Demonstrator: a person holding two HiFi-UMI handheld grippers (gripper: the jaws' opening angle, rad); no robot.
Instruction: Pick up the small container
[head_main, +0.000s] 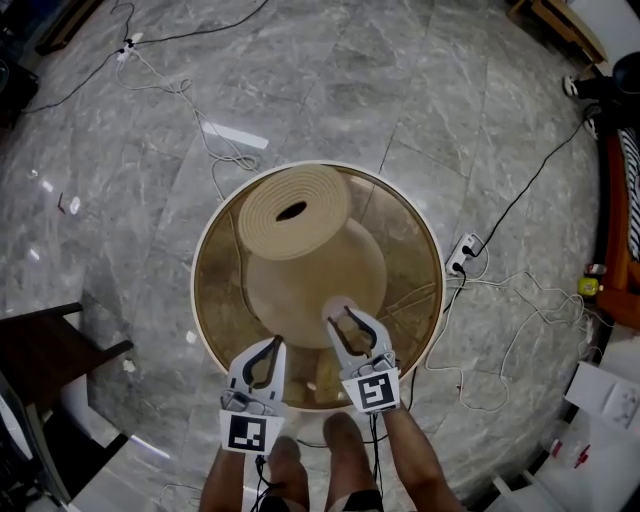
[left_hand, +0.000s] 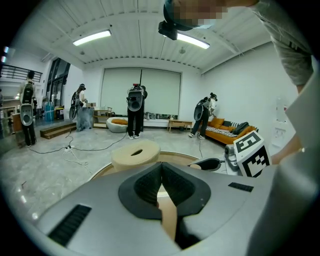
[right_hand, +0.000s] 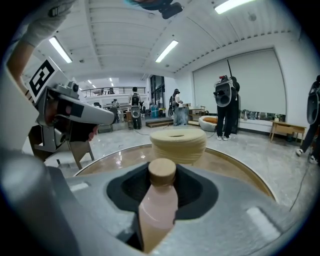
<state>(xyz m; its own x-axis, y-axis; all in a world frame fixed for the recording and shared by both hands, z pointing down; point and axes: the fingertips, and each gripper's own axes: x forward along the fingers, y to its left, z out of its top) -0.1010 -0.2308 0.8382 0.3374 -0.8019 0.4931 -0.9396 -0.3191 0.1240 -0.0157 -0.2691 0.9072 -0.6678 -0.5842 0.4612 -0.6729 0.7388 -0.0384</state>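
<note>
- Right gripper (head_main: 348, 322) sat just right of center in the lower half of the head view. Its jaws were clamped on either side of the small container (right_hand: 159, 205), a pale pink bottle with a tan cap.
- In the right gripper view the bottle stood upright dead center, cap poking up between the dark pads.
- Left gripper (head_main: 272, 346) was down and to the left of the right one. Its own view showed the jaws pressed together at the tips with nothing in them.
- Both grippers hovered over the lower edge of the round table (head_main: 222, 300), which had a shiny golden top and a white rim.
- A big beige ribbed vase (head_main: 300, 250) took up the middle of the table, with a dark hole in its top.
- Grey marble floor (head_main: 120, 180) was all around, with cables and a white power strip (head_main: 462, 253) right of the table.
- A few people (left_hand: 135, 112) stood far back in the left gripper view.
</note>
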